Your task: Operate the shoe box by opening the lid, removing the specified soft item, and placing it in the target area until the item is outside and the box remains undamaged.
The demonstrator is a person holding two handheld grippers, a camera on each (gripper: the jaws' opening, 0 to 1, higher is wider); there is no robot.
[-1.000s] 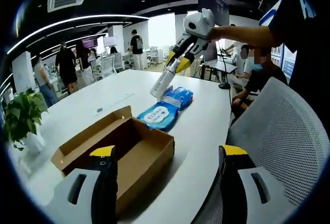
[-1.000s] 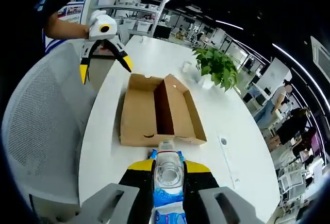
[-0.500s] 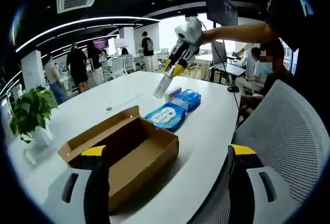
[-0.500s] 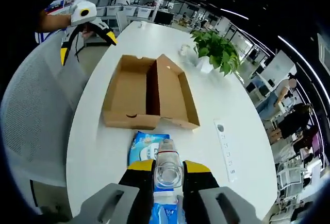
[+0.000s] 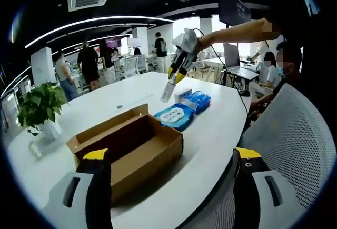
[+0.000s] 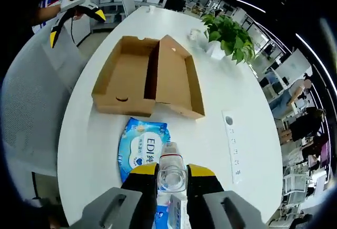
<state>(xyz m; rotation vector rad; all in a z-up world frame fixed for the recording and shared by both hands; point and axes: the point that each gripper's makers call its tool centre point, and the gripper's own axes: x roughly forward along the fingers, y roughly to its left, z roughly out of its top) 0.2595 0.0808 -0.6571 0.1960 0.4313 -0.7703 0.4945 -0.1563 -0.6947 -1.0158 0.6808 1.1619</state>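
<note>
Right gripper view: shoe box [image 6: 147,76] open and empty, wipes pack [image 6: 141,147] out on worktop [image 6: 242,102] — right tool [image 6: 172,172] clamps a clear bottle [image 6: 171,172]; left tool [image 5: 168,160] spread, idle. Mostly done.

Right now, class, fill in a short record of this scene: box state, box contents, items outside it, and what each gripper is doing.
box state: shoe box open, lid folded flat beside the tray
box contents: nothing seen inside
items outside: blue wipes pack on the white table, just beside the box
right gripper: shut on a clear bottle, above the table
left gripper: open, holding nothing
nearby: potted plant
</note>
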